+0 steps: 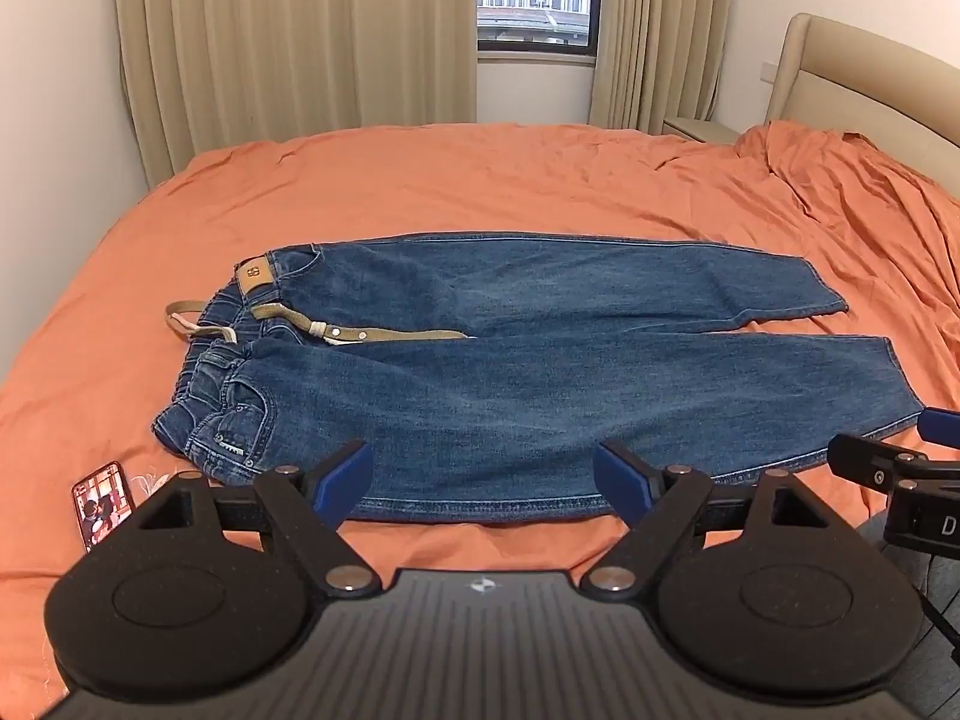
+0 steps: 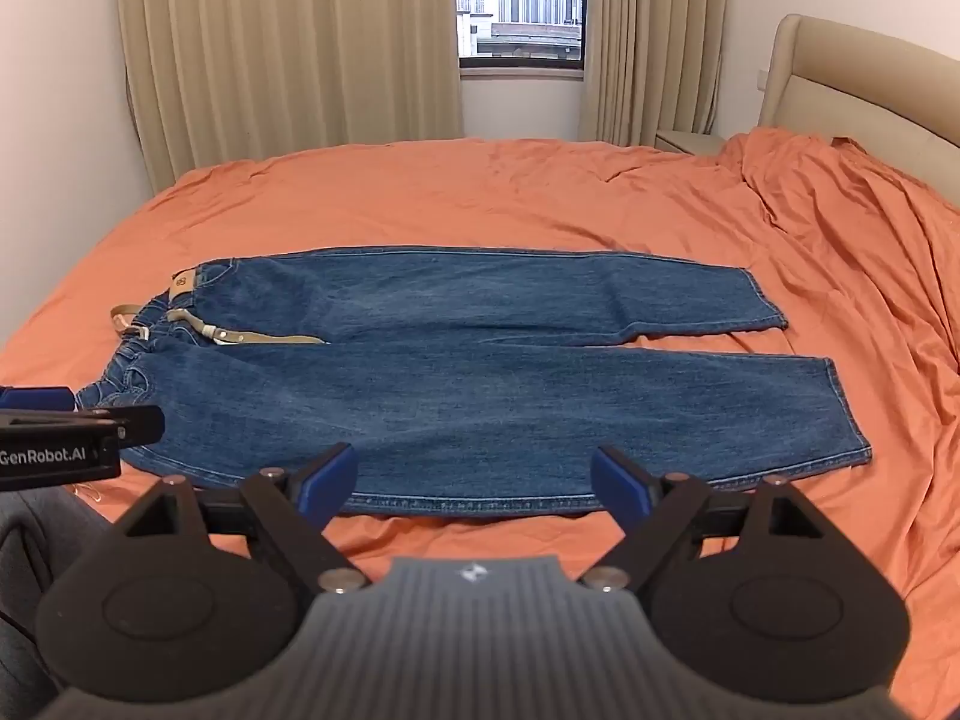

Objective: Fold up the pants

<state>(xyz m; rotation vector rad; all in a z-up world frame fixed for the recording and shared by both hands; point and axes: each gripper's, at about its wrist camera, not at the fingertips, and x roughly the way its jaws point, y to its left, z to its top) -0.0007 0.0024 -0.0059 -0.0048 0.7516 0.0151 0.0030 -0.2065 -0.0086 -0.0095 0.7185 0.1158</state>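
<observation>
Nearest, the left claw (image 1: 480, 483) and the right claw (image 2: 474, 480) both stand released, blue pads spread wide and empty, poised above the near hem-side seam of the blue denim pants (image 1: 510, 384). The pants lie flat and unfolded across the orange bed sheet (image 1: 420, 192), waistband to the left, both legs running right and slightly splayed.

What could go wrong, as I judge it: the heavy, stiff denim may slip from a shallow pinch, or a claw could catch sheet along with the seam, since the soft, wrinkled sheet lies right beneath. The loose olive fabric belt (image 1: 384, 333) with metal studs trails across the crotch and could drag or bunch inside a fold. The elastic, gathered waistband will not crease cleanly. A small phone with a lit screen (image 1: 102, 501) lies just beside the waist corner and might get swept. Beyond hang pleated beige curtains (image 1: 288, 30).
</observation>
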